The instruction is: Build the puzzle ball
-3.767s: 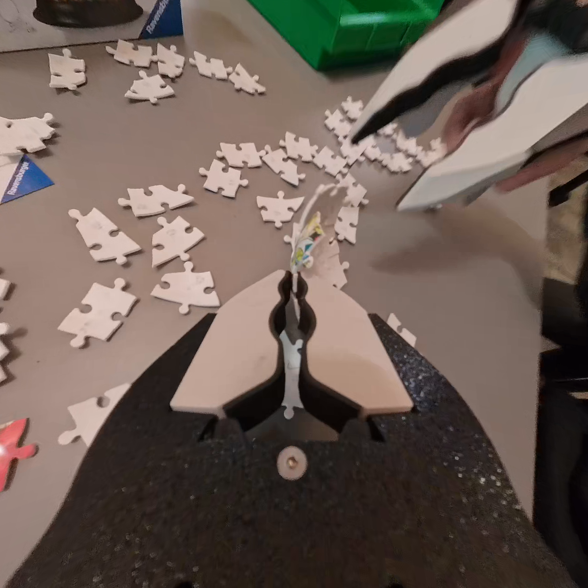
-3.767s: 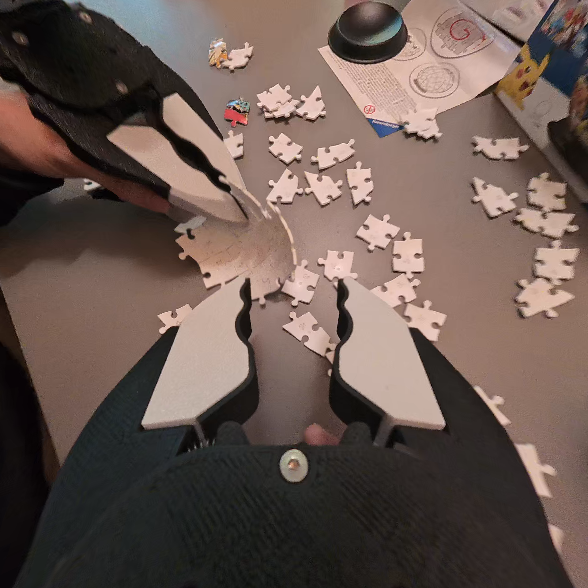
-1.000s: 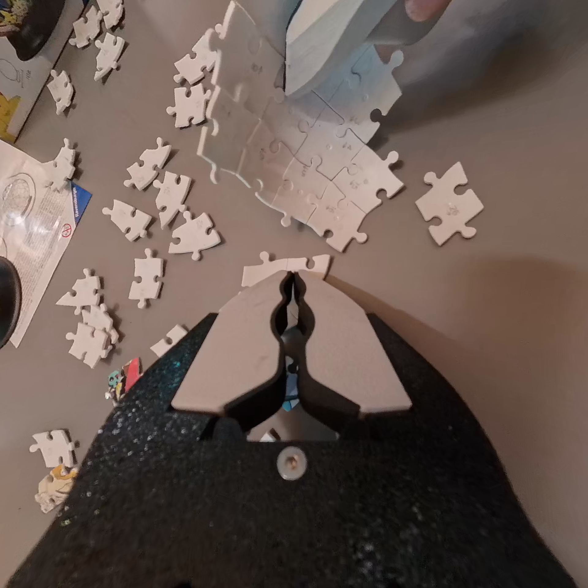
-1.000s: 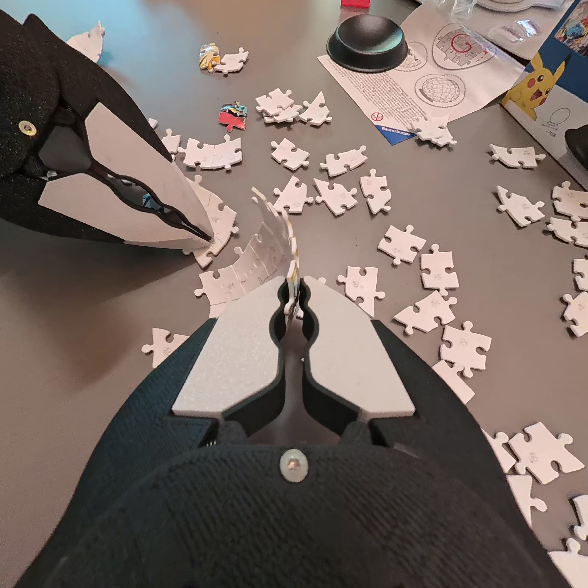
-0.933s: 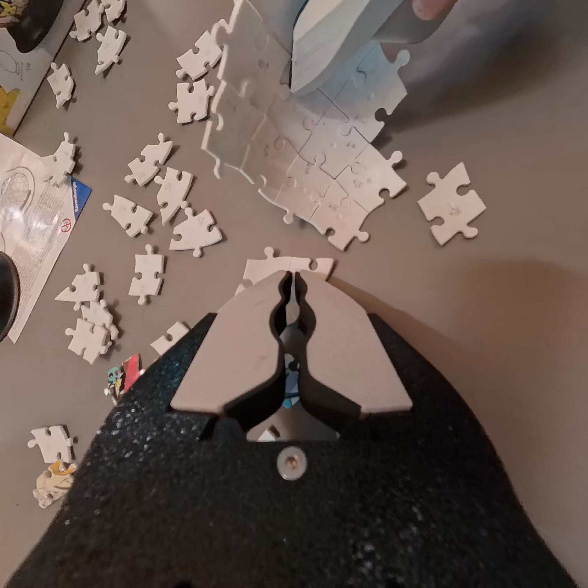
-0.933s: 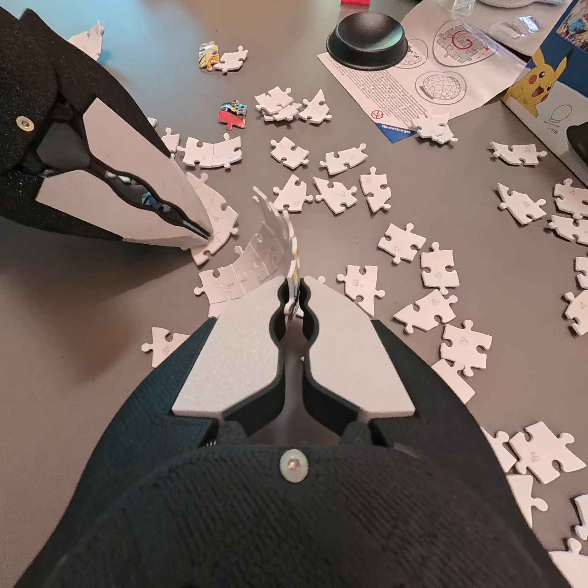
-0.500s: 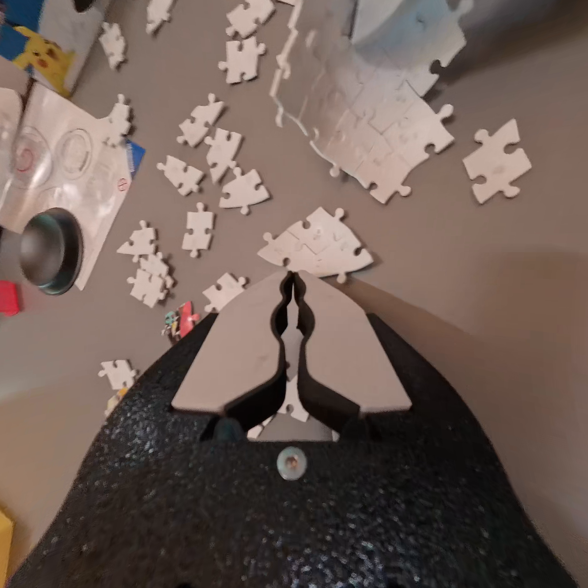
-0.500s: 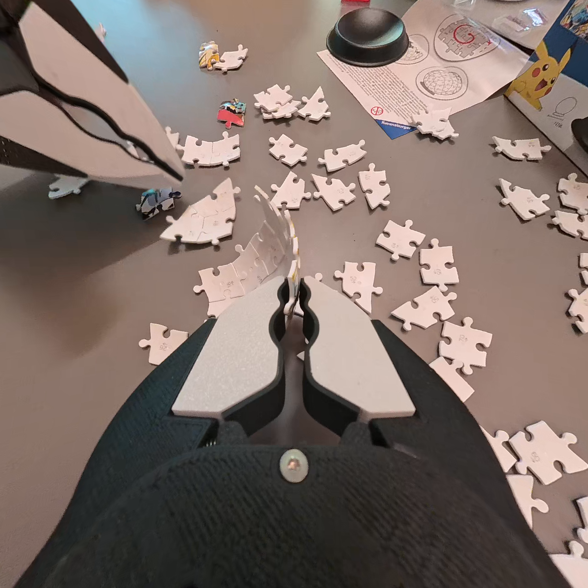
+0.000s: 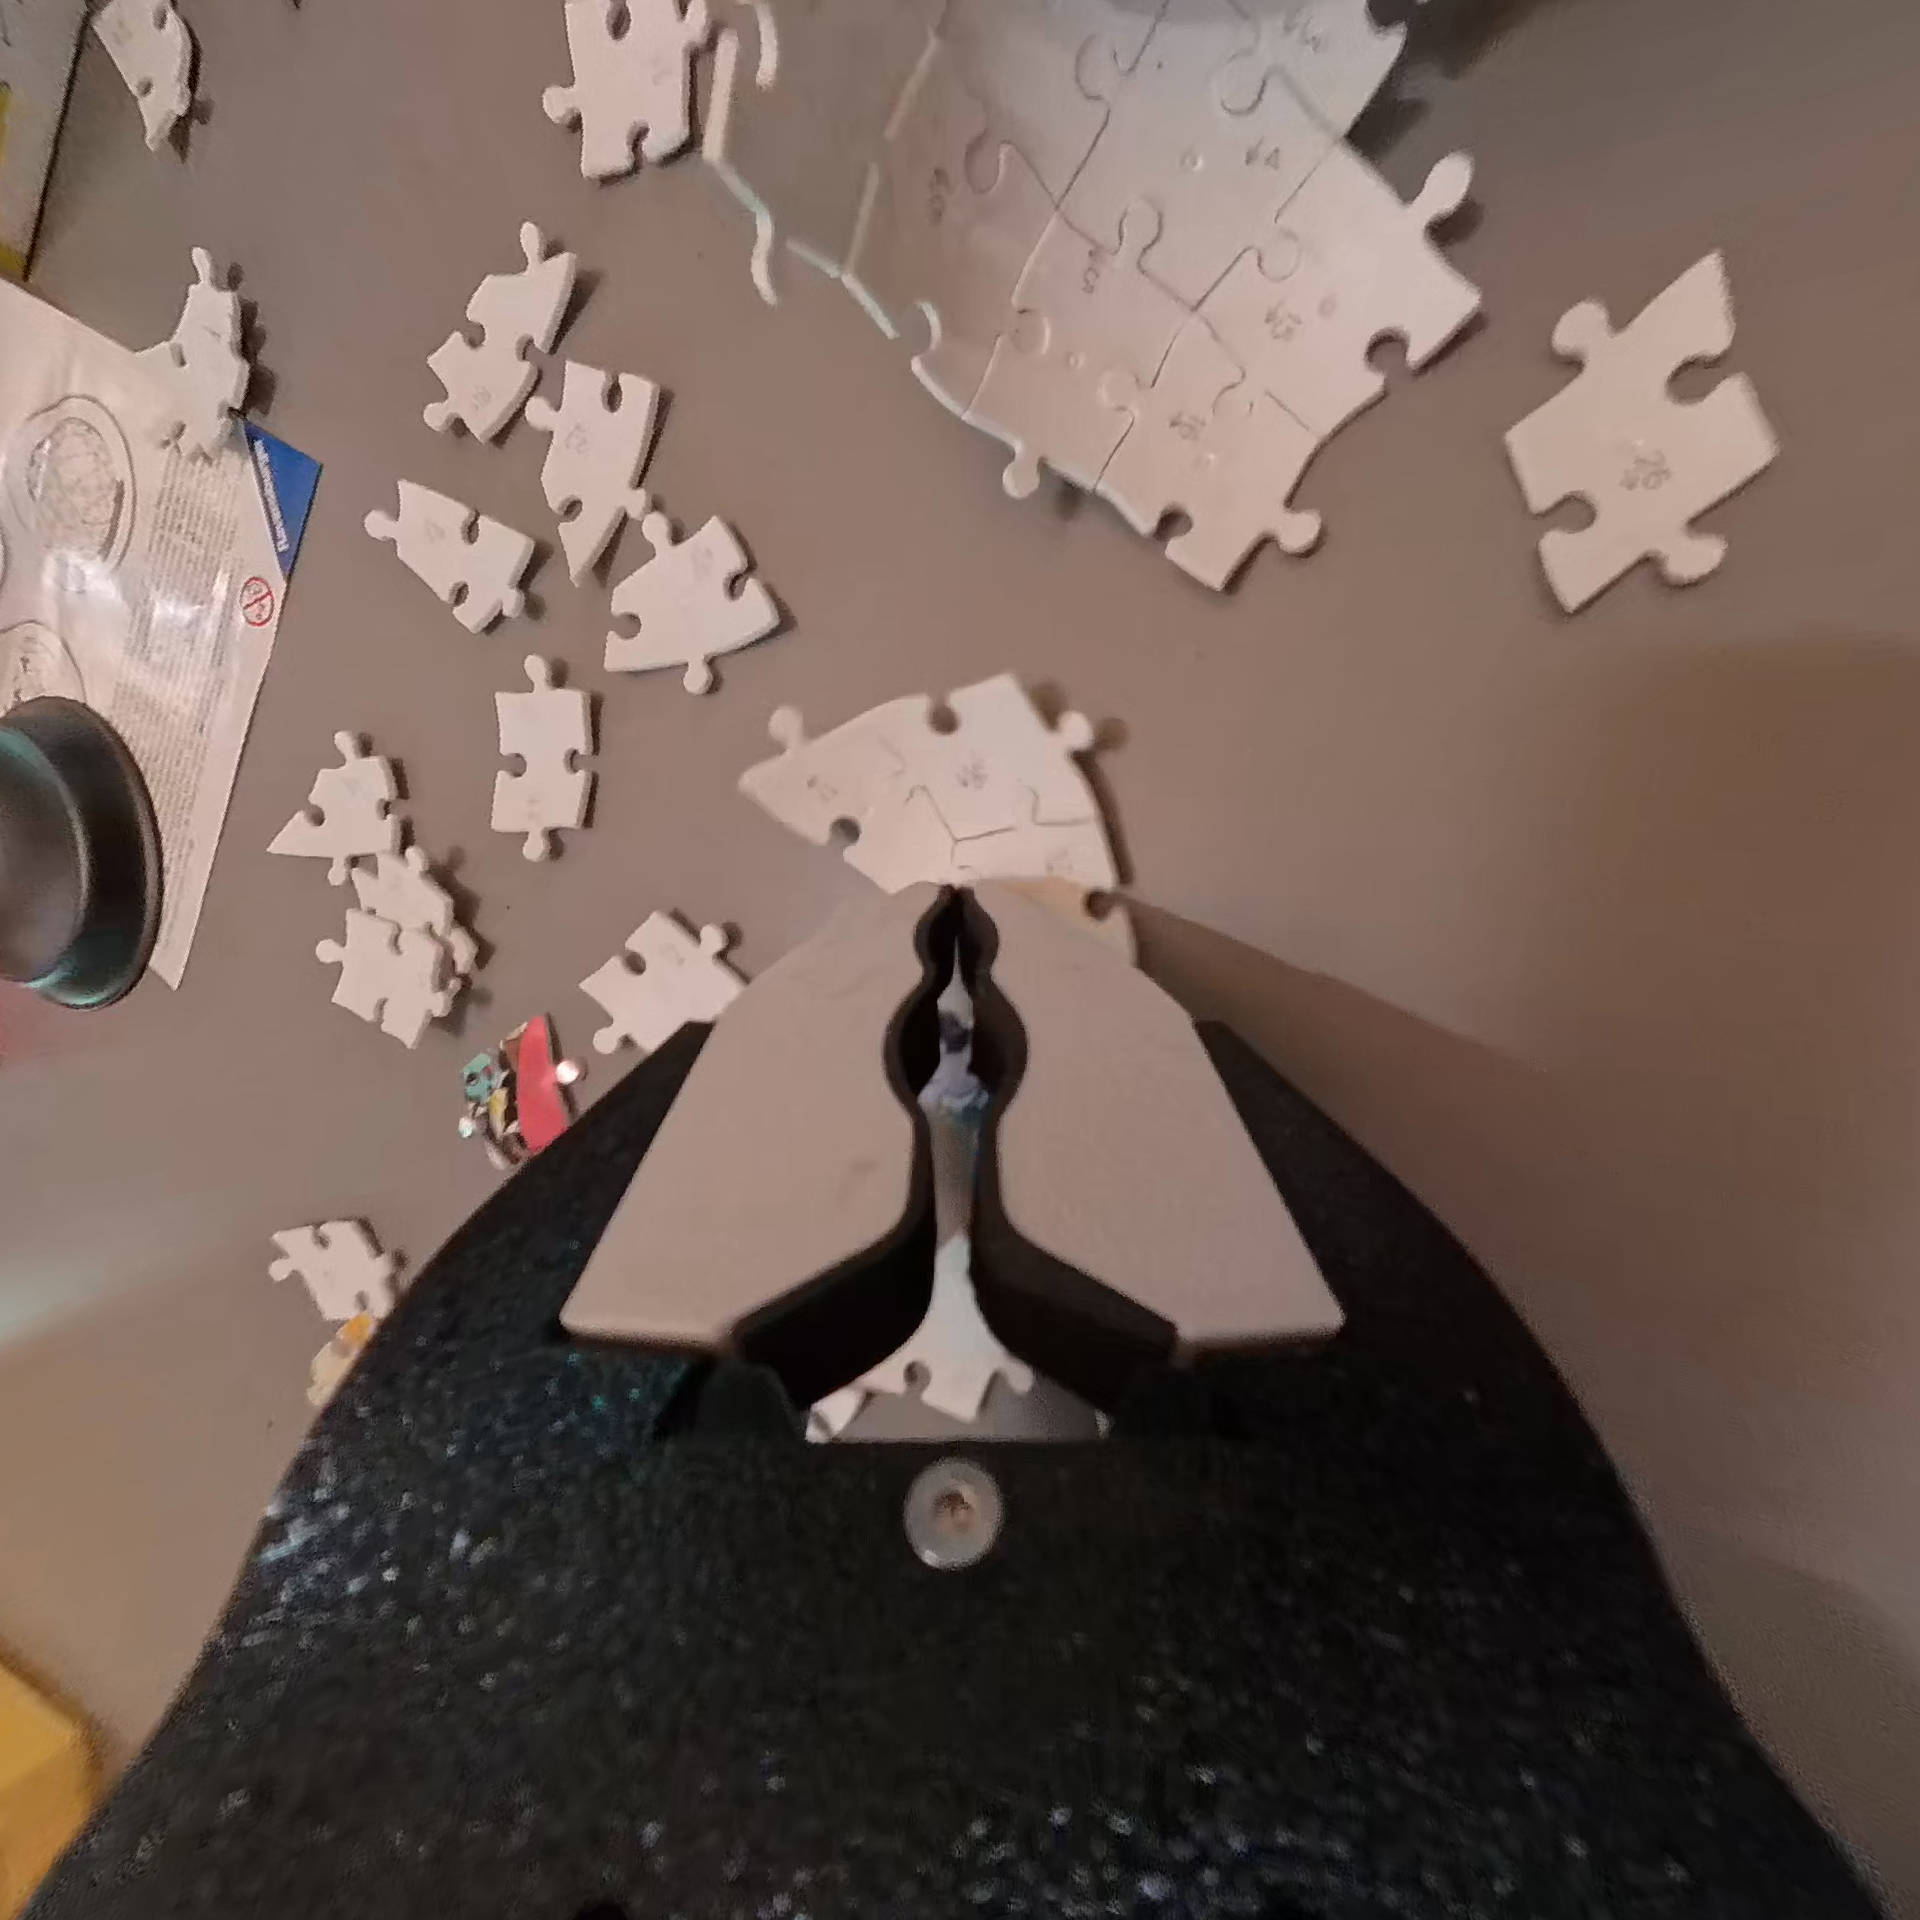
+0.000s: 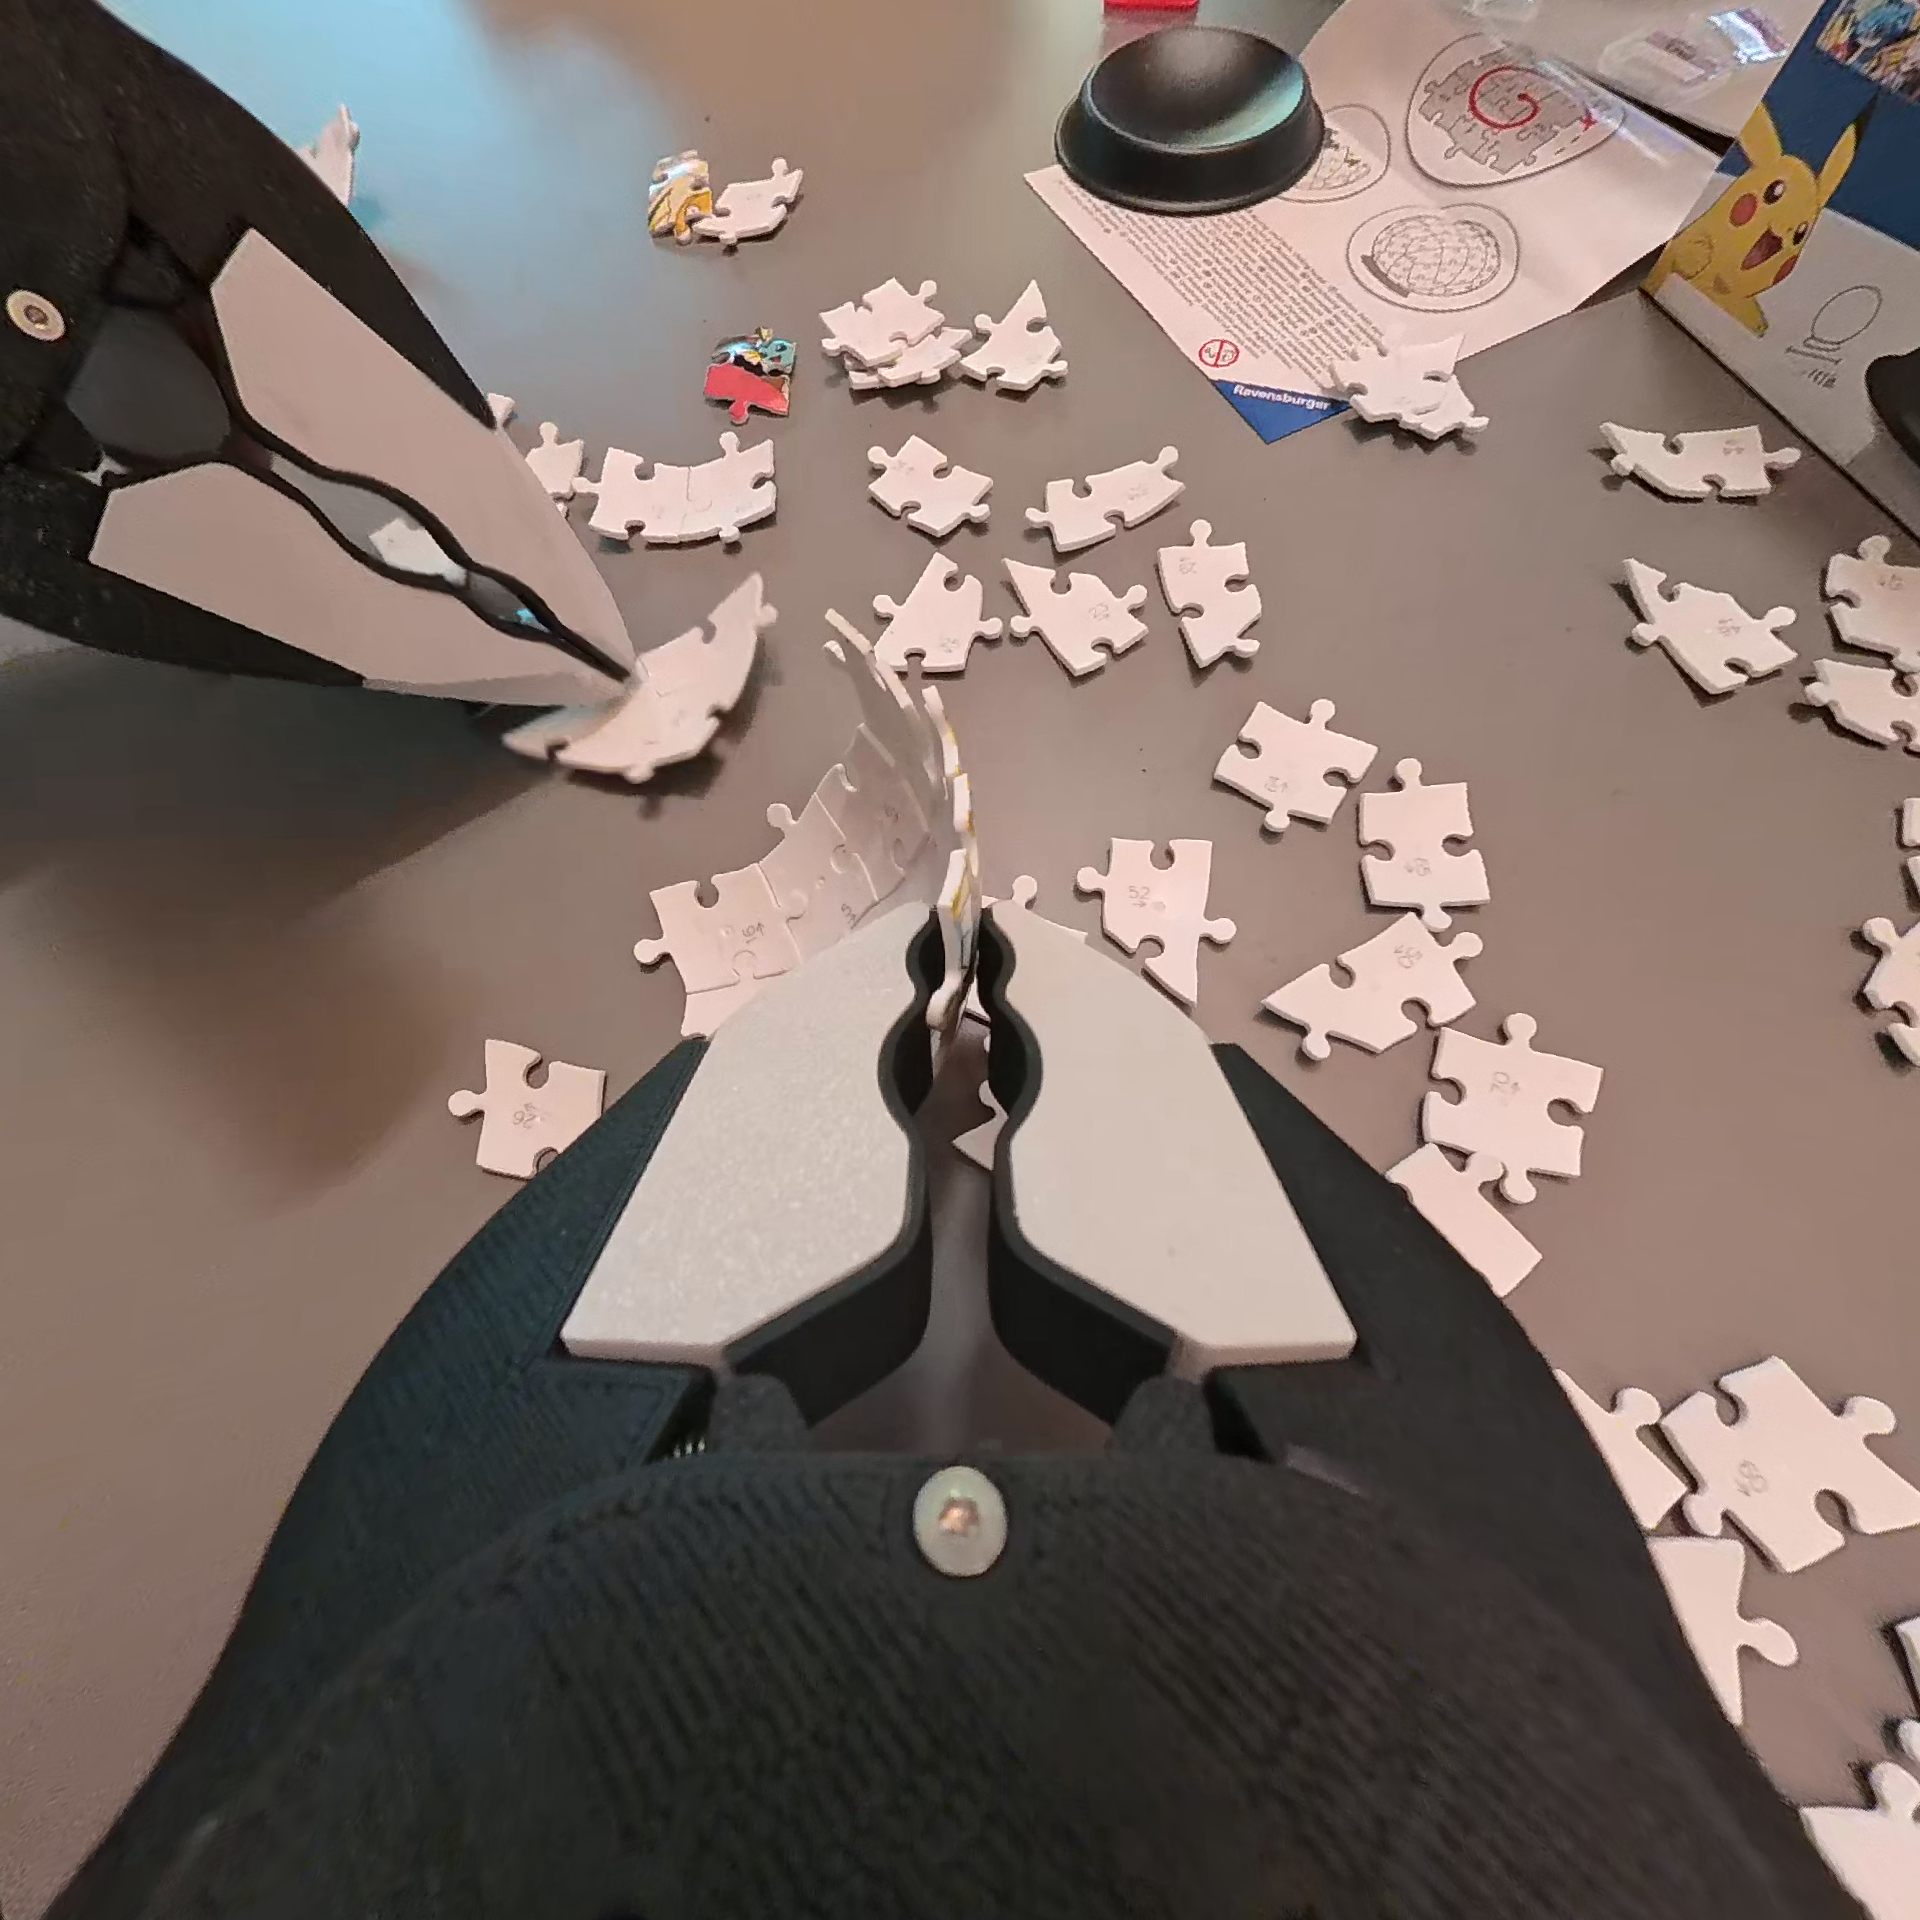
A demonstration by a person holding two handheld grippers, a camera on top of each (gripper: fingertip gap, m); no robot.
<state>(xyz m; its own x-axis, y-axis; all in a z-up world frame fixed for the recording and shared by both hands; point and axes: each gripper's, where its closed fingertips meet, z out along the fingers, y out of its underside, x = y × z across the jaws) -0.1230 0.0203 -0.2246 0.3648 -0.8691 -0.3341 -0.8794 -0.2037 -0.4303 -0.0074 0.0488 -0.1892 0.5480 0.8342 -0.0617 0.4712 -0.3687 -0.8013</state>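
Note:
My right gripper point(image 10: 961, 914) is shut on the edge of a curved section of joined white puzzle pieces point(image 10: 883, 790), which stands tilted up from the grey table point(image 10: 260, 935). The section also fills the top right of the left wrist view point(image 9: 1195, 312). My left gripper point(image 9: 956, 899) is shut, and its tips touch the near edge of a small curved cluster of joined pieces point(image 9: 935, 790) lying on the table. I cannot tell whether it pinches the cluster. In the right wrist view the left gripper point(image 10: 623, 675) comes in from the left onto that cluster point(image 10: 675, 696).
Several loose white pieces point(image 10: 1294, 764) lie face down around both grippers. A coloured piece point(image 10: 753, 374) lies farther back. A black dome stand point(image 10: 1190, 114) sits on an instruction sheet point(image 10: 1403, 239), next to the puzzle box point(image 10: 1787, 208) at the right. Across from one pair of fingers to the other is roughly 12 cm.
The curved section passed from my left gripper to my right, which shut on it. My left gripper lifted off the small cluster half a second ago and has come back down onto it.

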